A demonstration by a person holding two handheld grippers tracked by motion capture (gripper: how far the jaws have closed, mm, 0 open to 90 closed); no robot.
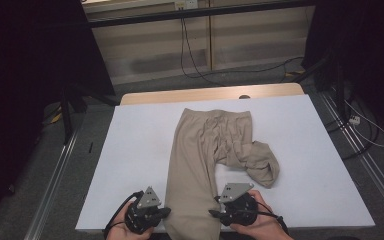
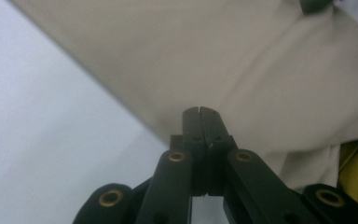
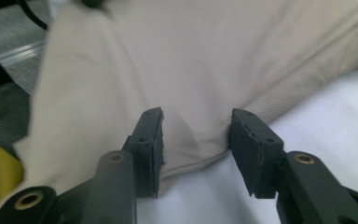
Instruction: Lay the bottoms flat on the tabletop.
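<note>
A pair of beige trousers (image 1: 200, 150) lies on the white table (image 1: 130, 145), waist at the far end. One leg runs straight to the near edge, and the other is bunched up at the right (image 1: 262, 167). My left gripper (image 1: 166, 212) sits at the left edge of the straight leg near its hem. In the left gripper view its jaws (image 2: 199, 111) are shut, pinching the cloth's edge (image 2: 242, 60). My right gripper (image 1: 212, 212) is at the leg's right edge. In the right gripper view it stands open (image 3: 196, 126) with the fabric edge (image 3: 191, 70) between the pads.
The table's near edge (image 1: 280, 226) runs just under both hands, and the trouser hem hangs over it. Metal rails (image 1: 55, 175) run along the floor on either side, with cables (image 1: 365, 125) on the floor at right. A wooden strip (image 1: 205, 94) borders the table's far end.
</note>
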